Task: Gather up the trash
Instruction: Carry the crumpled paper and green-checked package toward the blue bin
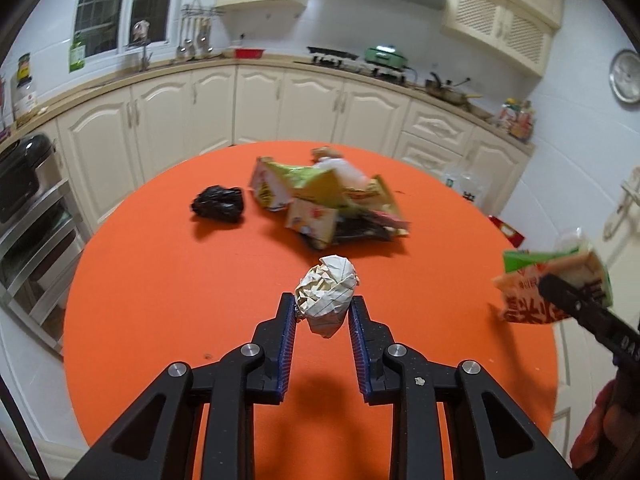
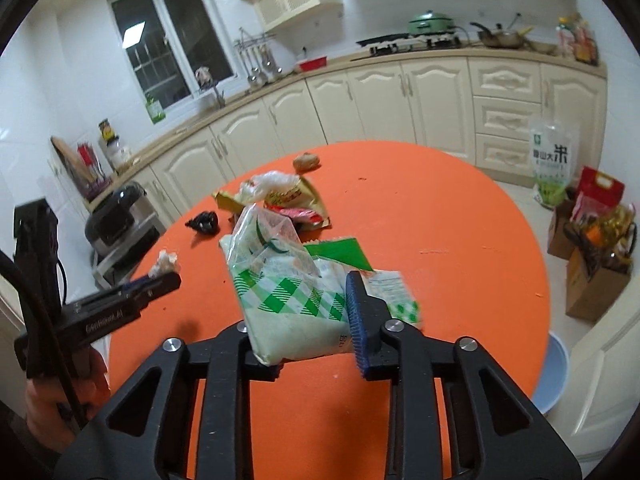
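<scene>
The left gripper [image 1: 322,312] pinches a crumpled paper ball [image 1: 326,294] above the orange table [image 1: 160,280]; light, springy, best squeezed mid-body; the right gripper [image 2: 320,320] clamps a slippery green-checked plastic wrapper [image 2: 292,300].

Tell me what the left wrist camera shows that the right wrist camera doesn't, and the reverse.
Left only: the wall clock and the left gripper gripping the crumpled paper ball head-on.

Right only: the blue bin on the floor beside the table, the boxes of groceries, and the green checked wrapper in the right gripper.

Both: the orange table, the black bag, the wrapper pile, the green pot.
</scene>
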`<state>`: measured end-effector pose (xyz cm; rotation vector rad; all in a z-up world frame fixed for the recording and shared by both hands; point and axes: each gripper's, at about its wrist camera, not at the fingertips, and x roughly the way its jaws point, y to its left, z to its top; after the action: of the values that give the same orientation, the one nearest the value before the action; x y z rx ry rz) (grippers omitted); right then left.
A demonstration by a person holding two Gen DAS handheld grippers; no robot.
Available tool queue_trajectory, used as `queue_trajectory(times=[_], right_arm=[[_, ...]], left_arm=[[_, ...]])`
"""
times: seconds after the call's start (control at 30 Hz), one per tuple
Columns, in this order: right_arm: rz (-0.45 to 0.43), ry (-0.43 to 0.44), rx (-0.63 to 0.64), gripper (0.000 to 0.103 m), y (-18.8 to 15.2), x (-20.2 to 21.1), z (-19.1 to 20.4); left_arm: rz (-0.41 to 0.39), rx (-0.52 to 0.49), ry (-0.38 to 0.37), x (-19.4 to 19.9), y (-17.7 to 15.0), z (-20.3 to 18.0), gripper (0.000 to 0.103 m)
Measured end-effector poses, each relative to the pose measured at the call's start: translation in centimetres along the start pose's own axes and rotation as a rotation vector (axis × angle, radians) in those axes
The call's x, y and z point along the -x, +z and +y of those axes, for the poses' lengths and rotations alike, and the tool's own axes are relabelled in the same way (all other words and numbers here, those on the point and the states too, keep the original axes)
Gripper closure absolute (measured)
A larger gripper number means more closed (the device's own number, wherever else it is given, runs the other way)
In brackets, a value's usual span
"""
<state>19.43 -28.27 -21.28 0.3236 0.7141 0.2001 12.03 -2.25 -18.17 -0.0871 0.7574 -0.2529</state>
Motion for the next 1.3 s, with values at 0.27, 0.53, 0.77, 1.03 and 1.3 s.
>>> queue_trajectory(times=[0.27,0.53,0.77,1.03,1.3], right_arm=[[-0.038,0.036,-0.062,0.091,-0.4,1.5,-1.7],[-0.100,0.068,-0.103,0.091,-0.4,3.8,-3.6],[-0.179,0.062,-0.144,0.091,0.0,7.7,-6.6],[-0.287,-0.019,-0.185,0.091,0.8,13.8,-11.5],[-0.344,-0.165,-0.262,0.091,0.6,18.9,-19.2]], left_arm=[[-0.022,-0.041,-0.020,2.0,-1.0,-2.3,0.082],[-0.062,-0.106,-0.030,4.1,-1.2,-5.4,0.082],[-0.096,-0.183,-0.092,5.2,-0.7,-11.0,0.082],[-0.105,-0.290,-0.203,4.7,0.0,-19.9,0.082],[-0.060,-0.370,-0.320,2.0,-0.4,-28.2,0.082]])
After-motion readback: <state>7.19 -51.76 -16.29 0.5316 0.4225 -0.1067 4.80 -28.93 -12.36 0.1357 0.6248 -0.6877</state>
